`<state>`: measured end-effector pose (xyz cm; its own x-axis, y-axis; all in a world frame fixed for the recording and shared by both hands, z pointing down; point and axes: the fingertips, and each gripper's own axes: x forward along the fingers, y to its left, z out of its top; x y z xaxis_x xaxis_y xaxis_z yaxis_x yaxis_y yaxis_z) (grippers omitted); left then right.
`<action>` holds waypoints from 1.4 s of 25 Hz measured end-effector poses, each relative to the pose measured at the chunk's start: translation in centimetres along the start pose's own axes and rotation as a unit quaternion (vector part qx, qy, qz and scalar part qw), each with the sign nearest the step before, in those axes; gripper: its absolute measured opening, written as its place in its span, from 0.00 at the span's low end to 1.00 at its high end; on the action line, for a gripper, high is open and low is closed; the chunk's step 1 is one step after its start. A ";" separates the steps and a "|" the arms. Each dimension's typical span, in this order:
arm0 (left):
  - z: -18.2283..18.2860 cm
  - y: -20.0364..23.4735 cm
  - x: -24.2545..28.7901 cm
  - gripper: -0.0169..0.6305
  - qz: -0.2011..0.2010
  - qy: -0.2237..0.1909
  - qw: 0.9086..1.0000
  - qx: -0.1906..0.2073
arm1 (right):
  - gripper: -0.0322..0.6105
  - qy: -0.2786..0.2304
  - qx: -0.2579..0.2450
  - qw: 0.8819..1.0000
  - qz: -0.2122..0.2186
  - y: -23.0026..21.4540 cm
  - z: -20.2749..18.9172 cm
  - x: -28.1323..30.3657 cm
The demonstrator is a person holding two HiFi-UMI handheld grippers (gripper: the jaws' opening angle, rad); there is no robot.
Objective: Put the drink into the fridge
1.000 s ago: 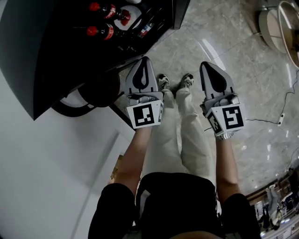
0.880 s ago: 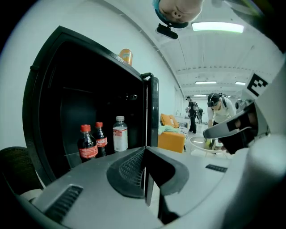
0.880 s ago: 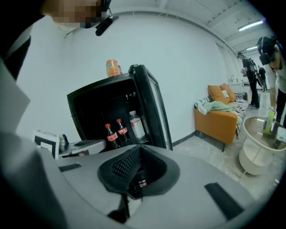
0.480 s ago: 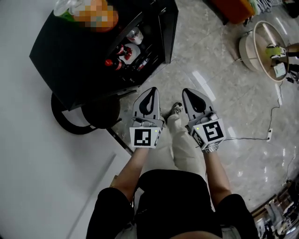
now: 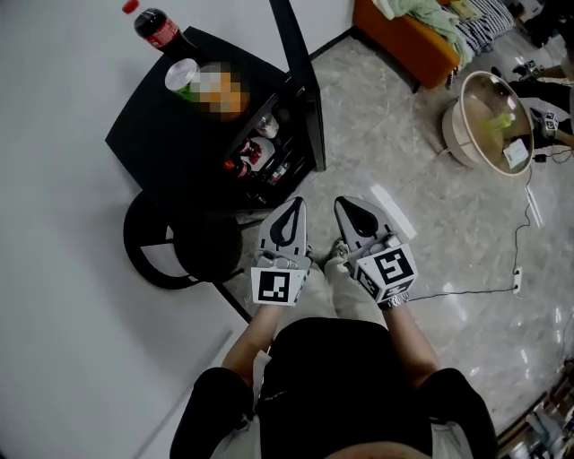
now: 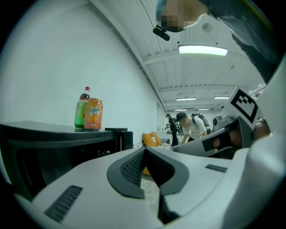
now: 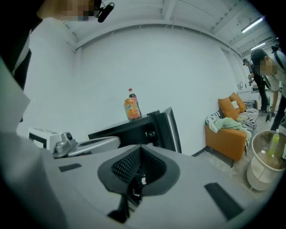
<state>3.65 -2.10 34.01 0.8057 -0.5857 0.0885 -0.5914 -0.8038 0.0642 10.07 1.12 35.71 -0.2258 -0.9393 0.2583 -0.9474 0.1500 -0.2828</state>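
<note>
A black mini fridge [image 5: 193, 134] stands open by the white wall, its door [image 5: 300, 76] swung out. On top stand a cola bottle [image 5: 154, 25], a green bottle [image 5: 182, 73] and an orange drink [image 5: 224, 91]. Red-capped bottles [image 5: 242, 167] lie on the shelves inside. My left gripper [image 5: 289, 209] and right gripper [image 5: 352, 208] are side by side in front of the fridge, both shut and empty. In the left gripper view the orange drink [image 6: 93, 114] stands on the fridge top. In the right gripper view the same orange drink [image 7: 132, 109] shows beyond the shut jaws.
A black round stool [image 5: 175, 244] stands left of the fridge front. An orange sofa [image 5: 404, 36] is at the back, a round white tub [image 5: 489, 116] at right, and a cable [image 5: 520, 235] on the marble floor. People stand far off [image 6: 190, 127].
Both grippers have risen and drawn closer together. The head view has lifted, so the fridge top with its bottles has come into sight.
</note>
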 end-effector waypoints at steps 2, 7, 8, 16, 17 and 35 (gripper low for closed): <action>1.8 -0.4 -0.3 0.04 -0.007 -0.009 1.000 0.005 | 0.07 -0.012 -0.008 1.000 0.006 0.8 2.1 -0.4; 5.7 -2.4 -1.6 0.04 -0.023 -0.018 0.999 0.031 | 0.07 -0.034 -0.036 0.999 0.022 2.7 5.9 -2.1; 6.2 -2.8 -1.8 0.04 -0.025 -0.018 0.999 0.031 | 0.07 -0.036 -0.039 0.998 0.024 2.9 6.4 -2.5; 8.4 -5.8 -3.8 0.04 -0.050 -0.020 0.998 0.028 | 0.07 -0.057 -0.068 0.996 0.028 4.0 9.9 -5.8; 8.6 -6.1 -4.1 0.04 -0.054 -0.022 0.998 0.026 | 0.07 -0.060 -0.072 0.995 0.026 4.1 10.3 -6.2; 10.5 -10.0 -4.6 0.04 -0.076 -0.057 0.995 0.021 | 0.07 -0.096 -0.083 0.992 -0.012 3.6 10.3 -12.2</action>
<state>6.19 7.60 22.51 0.8861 -0.4623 -0.0330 -0.4616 -0.8867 0.0260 11.78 9.94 22.03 -0.1714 -0.9822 0.0774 -0.9798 0.1616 -0.1181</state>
